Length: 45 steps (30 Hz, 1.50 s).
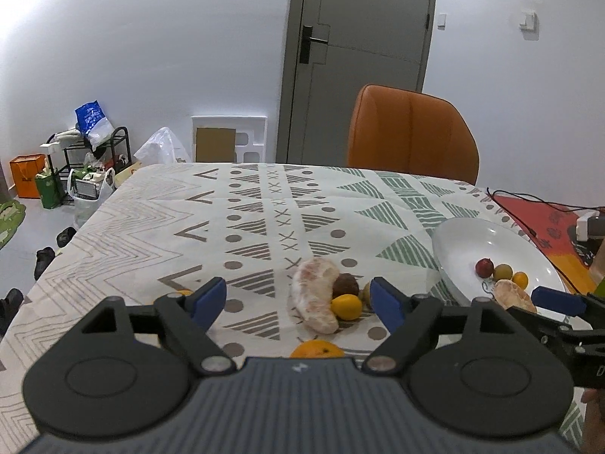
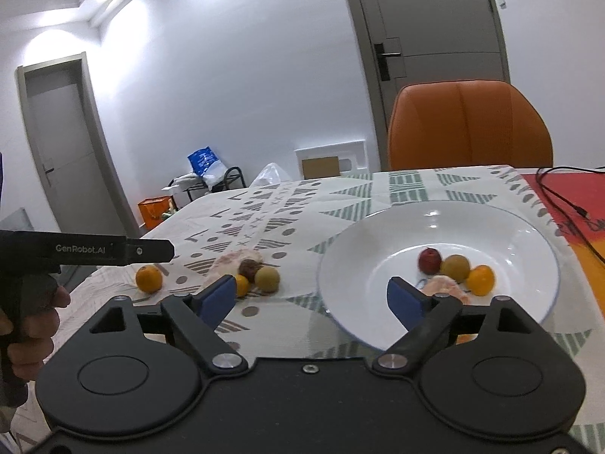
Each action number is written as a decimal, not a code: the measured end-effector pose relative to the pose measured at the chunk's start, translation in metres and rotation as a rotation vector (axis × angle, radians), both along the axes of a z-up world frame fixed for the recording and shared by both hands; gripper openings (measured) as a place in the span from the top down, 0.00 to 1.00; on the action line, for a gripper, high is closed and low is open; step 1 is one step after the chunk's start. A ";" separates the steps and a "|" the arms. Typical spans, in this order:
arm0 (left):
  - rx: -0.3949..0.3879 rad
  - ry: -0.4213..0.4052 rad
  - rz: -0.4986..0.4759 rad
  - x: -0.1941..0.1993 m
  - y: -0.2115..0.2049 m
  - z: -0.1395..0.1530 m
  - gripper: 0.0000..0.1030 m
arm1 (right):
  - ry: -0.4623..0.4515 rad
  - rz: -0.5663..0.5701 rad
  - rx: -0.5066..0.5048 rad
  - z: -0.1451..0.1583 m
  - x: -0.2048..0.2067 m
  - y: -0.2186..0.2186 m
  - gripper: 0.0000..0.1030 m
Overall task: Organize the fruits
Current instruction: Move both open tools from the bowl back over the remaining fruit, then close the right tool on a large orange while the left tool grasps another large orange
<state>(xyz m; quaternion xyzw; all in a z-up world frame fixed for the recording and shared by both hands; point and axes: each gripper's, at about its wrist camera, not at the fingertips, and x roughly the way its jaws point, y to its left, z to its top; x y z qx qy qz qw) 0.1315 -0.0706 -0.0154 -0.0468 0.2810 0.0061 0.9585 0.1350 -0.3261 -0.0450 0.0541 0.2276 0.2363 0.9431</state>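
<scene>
- Spread wide apart and gripping nothing, the fingers of the left gripper (image 1: 298, 302) are held low over the table, framing a cluster of loose fruit; this is judged a line-up for a pick.
- Between those fingers a peeled pomelo segment (image 1: 315, 299) is seen lying on the cloth, with a dark brown fruit (image 1: 346, 285) and a small yellow citrus (image 1: 346, 306) touching or just beside it.
- An orange (image 1: 317, 349) is seen nearer the camera, partly hidden by the gripper body.
- The right gripper (image 2: 312, 299) is likewise held agape and empty, over the near rim of the white plate (image 2: 529, 234).
- On the plate a red fruit (image 2: 430, 260), a greenish-brown fruit (image 2: 455, 267), a small orange fruit (image 2: 480, 279) and a peeled piece (image 2: 444, 286) are gathered close together, so the plate is judged the collecting place and the task partly done.
- A hand (image 2: 28, 325) is seen on the handle of the left tool in the right wrist view.
- The table is covered by a patterned tablecloth (image 1: 151, 227), with a red mat (image 1: 537, 215) and a black cable (image 2: 559, 193) at the far right.
- An orange chair (image 1: 410, 132) is pushed up to the far edge; behind it stand a grey door (image 1: 359, 56) and white walls, with bags and a black rack (image 1: 94, 155) on the floor to the left.
</scene>
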 end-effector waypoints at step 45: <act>-0.068 0.073 0.101 0.000 0.107 -0.037 0.23 | 0.164 0.218 -0.114 -0.030 0.018 0.136 0.64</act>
